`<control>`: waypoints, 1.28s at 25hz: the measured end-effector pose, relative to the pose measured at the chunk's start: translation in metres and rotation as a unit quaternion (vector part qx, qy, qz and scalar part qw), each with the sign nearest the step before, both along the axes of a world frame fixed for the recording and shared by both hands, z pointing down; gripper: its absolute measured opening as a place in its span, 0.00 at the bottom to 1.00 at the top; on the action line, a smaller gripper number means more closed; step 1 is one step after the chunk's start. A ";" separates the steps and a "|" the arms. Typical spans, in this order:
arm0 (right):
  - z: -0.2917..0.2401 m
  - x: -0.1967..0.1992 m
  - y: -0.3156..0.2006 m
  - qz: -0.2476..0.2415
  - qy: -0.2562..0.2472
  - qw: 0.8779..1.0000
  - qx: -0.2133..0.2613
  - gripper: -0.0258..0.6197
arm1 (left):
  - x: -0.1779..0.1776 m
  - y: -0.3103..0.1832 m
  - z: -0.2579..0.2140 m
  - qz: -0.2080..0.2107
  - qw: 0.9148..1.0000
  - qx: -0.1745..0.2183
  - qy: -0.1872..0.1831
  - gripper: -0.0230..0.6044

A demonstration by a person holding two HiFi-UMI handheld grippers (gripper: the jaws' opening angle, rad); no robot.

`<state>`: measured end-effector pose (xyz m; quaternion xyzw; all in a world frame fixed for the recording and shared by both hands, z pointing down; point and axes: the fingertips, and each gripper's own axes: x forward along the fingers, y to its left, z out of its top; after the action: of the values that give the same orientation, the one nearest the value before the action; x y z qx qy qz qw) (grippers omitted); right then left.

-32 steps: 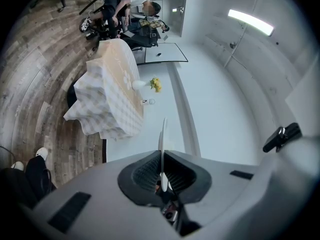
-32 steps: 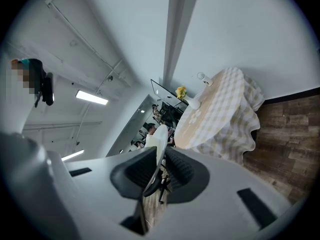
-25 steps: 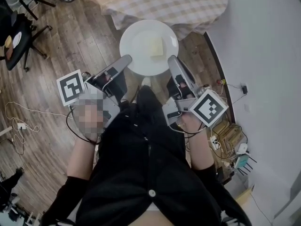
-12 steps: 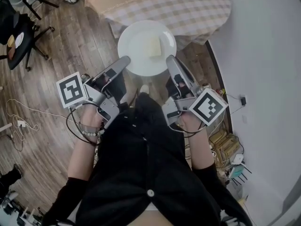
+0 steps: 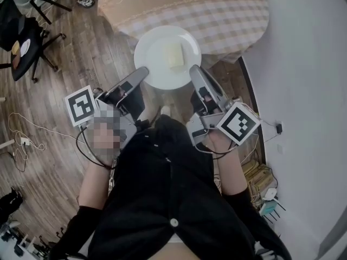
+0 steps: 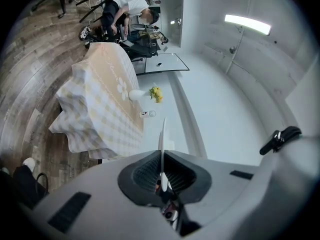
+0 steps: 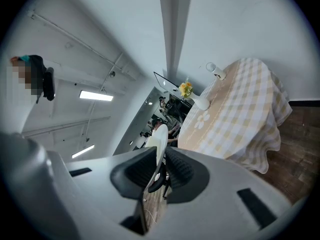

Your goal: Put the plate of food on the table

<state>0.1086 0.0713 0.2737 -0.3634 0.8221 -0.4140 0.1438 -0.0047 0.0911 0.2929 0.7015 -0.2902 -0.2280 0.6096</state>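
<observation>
Clearly both grips matter: the left gripper (image 5: 142, 71) and right gripper (image 5: 194, 70) each pinch an opposite rim of the plate (image 5: 156, 64), held at the table's (image 5: 227, 15) near edge (partly over floor). Any uneven tilt could slide the food (image 5: 173, 54) off.

The head view looks steeply down from above the person (image 5: 162, 194), with the counter (image 5: 217, 10) at 12 o'clock. Both gripper views sit low, rolled sideways, sharing that nearby counter: 9 o'clock left, 3 o'clock right.
</observation>
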 end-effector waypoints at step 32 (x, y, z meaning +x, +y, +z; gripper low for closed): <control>-0.005 0.021 -0.093 0.018 0.001 1.000 -0.004 0.10 | 0.019 -0.097 -0.007 0.012 1.000 0.004 -0.003 0.06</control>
<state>0.1291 -0.0220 0.2688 -0.3796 0.8138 -0.4141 0.1489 0.0146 -0.0057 0.2860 0.7079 -0.2825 -0.2194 0.6090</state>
